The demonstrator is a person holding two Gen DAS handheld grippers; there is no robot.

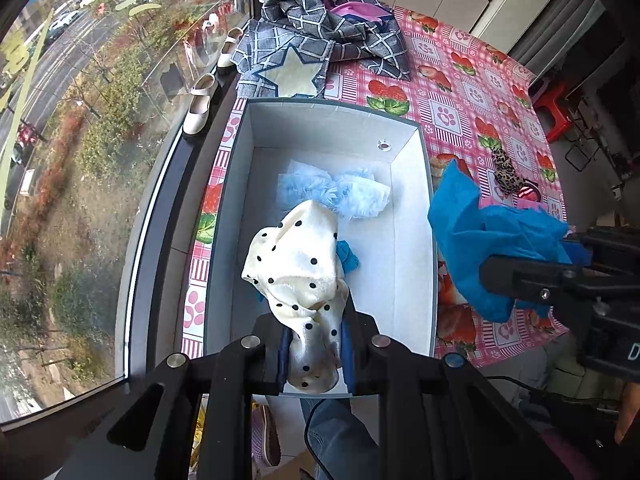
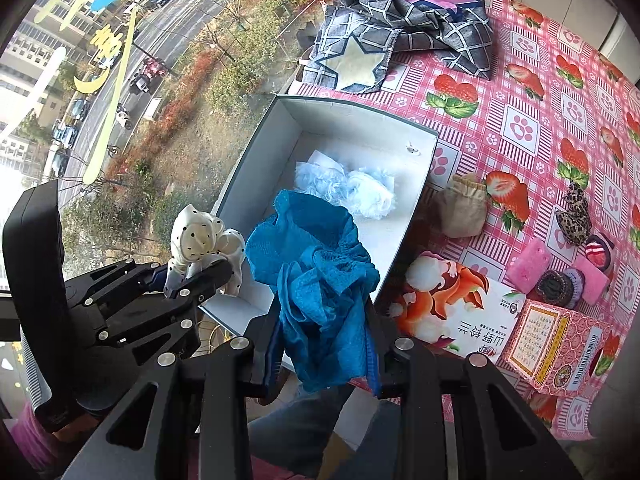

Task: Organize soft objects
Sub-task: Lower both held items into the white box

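My left gripper (image 1: 316, 356) is shut on a cream polka-dot cloth (image 1: 298, 264), which hangs over the near end of the open grey box (image 1: 412, 216). A fluffy light-blue item (image 1: 332, 194) lies inside the box. My right gripper (image 2: 324, 356) is shut on a crumpled blue cloth (image 2: 316, 264); it hovers above the box's near right edge. The left wrist view shows the blue cloth (image 1: 492, 240) just right of the box wall. The right wrist view shows the left gripper (image 2: 200, 276) with the dotted cloth (image 2: 200, 240) at the box's left side.
A checked grey fabric with a star (image 1: 320, 40) lies beyond the box on the pink strawberry tablecloth (image 2: 540, 128). A beige pouch (image 2: 460, 208), leopard-print piece (image 2: 574, 216), small hair items (image 2: 560, 276) and printed packets (image 2: 460, 316) sit to the right. A window (image 1: 80, 120) runs along the left.
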